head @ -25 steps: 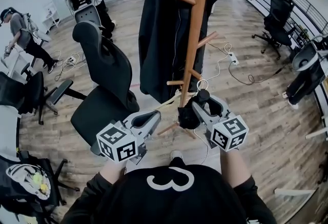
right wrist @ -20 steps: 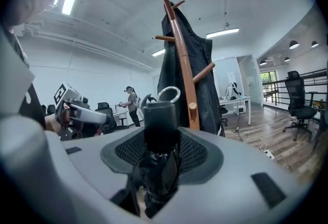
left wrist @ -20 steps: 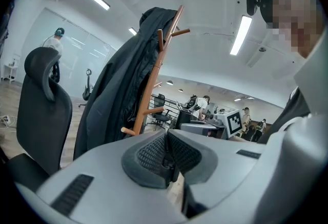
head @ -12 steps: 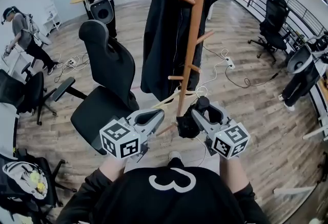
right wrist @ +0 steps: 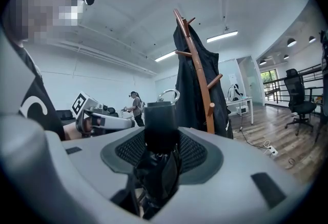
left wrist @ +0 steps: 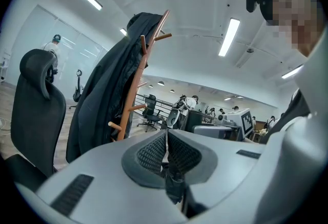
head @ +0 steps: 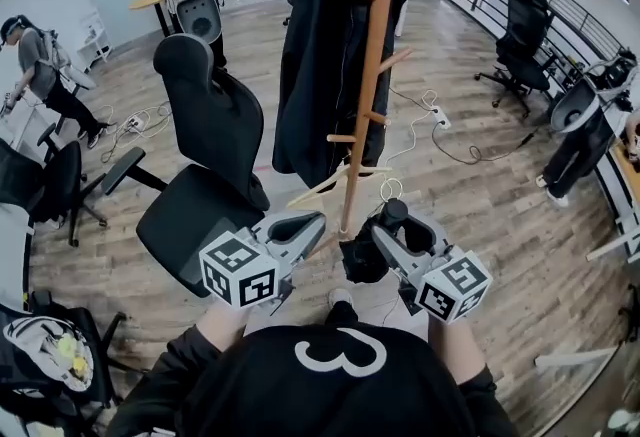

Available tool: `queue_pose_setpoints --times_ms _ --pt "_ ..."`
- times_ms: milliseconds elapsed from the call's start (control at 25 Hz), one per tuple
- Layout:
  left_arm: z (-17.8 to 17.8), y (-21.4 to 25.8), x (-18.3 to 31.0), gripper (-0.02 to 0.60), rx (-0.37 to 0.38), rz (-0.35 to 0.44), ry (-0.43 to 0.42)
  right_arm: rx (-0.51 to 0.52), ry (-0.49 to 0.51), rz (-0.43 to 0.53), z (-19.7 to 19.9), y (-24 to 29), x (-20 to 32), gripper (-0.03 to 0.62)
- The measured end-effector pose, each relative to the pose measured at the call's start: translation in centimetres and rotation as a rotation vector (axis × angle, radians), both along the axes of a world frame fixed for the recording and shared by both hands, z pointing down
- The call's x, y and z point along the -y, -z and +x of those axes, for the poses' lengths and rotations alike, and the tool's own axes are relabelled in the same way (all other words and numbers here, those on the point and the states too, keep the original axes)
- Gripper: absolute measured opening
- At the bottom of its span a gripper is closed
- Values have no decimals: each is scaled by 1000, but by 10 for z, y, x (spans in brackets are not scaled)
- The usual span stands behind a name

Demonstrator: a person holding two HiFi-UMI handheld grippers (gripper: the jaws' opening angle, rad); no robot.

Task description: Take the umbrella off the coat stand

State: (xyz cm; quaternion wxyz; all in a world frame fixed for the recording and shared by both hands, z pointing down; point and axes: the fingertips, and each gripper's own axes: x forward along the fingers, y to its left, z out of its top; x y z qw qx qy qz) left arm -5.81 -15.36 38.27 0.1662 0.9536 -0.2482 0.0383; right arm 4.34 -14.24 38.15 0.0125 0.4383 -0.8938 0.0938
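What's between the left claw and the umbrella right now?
In the head view, the coat stand, its lower pole, stands between the shut left claw and the umbrella gripped in the right claw.

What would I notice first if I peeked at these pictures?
The tall wooden coat stand in the middle, with a big black coat hanging on it. Just in front of it, low down, the right gripper is shut on a folded black umbrella. A black office chair stands beside the stand, toward the left of the head view.

Umbrella [head: 361, 260] farther from coat stand [head: 367, 75].
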Motion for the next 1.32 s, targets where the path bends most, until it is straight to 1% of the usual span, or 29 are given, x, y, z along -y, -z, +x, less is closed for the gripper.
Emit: queue_pose_setpoints --times_ms 160,360,840,1320 --pt "0 -1 -6 26 0 -4 -13 -4 -11 -1 -2 -3 -11 206" --pt "-2 0 -8 26 0 2 -14 17 -18 6 -3 0 -15 206" --pt "1 3 -5 26 -12 2 -15 1 -18 -5 -4 0 -8 206" --pt "9 6 5 26 -12 13 -11 -12 1 18 1 -1 6 206"
